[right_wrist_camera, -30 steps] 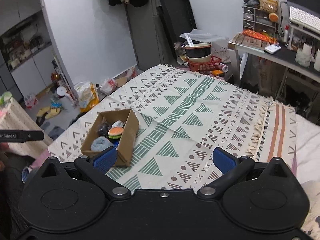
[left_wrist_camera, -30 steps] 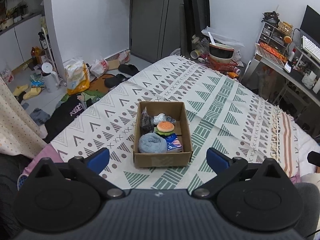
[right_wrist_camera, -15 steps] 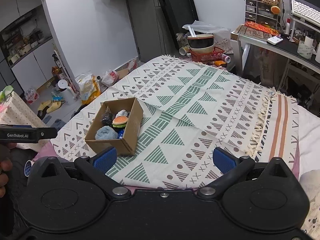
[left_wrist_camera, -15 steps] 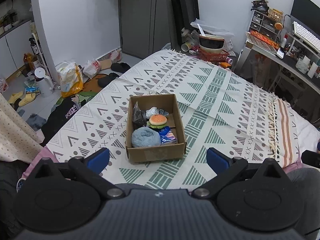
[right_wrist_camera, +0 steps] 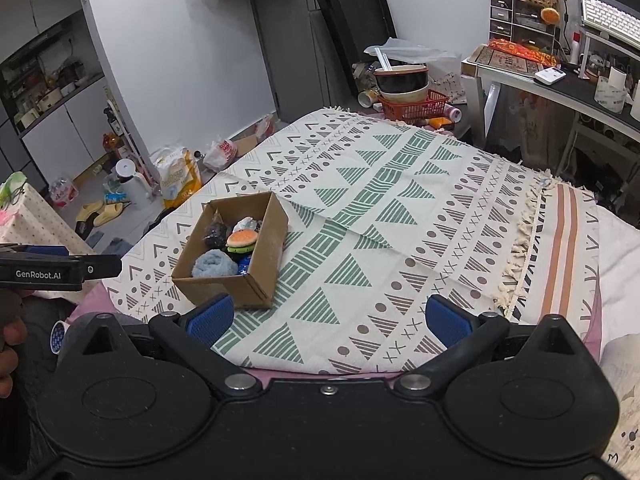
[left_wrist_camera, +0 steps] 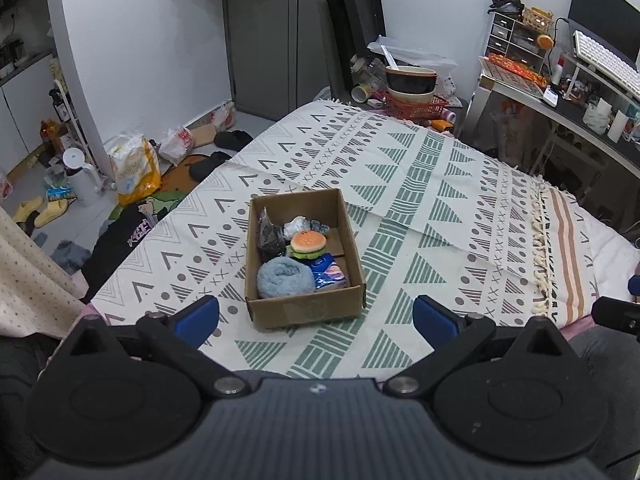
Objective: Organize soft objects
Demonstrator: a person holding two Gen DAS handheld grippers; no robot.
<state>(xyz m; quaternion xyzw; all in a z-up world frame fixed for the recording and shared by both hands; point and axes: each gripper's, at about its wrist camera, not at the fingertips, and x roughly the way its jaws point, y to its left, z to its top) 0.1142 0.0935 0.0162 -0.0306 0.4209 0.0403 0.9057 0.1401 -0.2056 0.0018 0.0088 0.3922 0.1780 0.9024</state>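
A brown cardboard box (left_wrist_camera: 304, 312) (right_wrist_camera: 256, 240) sits on the patterned blanket (left_wrist_camera: 440, 200) near the bed's front left. Inside lie a rolled blue towel (left_wrist_camera: 285, 283) (right_wrist_camera: 214, 265), a burger plush (left_wrist_camera: 307, 243) (right_wrist_camera: 241, 239), a blue packet (left_wrist_camera: 329, 271), a dark bagged item (left_wrist_camera: 267, 234) and a small white bundle (left_wrist_camera: 295, 225). My left gripper (left_wrist_camera: 316, 316) hovers open just in front of the box, nothing between its fingers. To the box's right my right gripper (right_wrist_camera: 329, 317) is open and empty too.
Beyond the bed's far end stand a red basket with stacked bowls (left_wrist_camera: 412, 92) and a cluttered desk (left_wrist_camera: 568, 92) on the right. Bags, slippers and clothes litter the floor (left_wrist_camera: 132, 168) at left. A hand holding the left gripper's body (right_wrist_camera: 48, 268) shows at the right view's left edge.
Both grippers have pulled back and risen, so the box looks smaller and farther in both views. Both stay open, and the box contents are unmoved.
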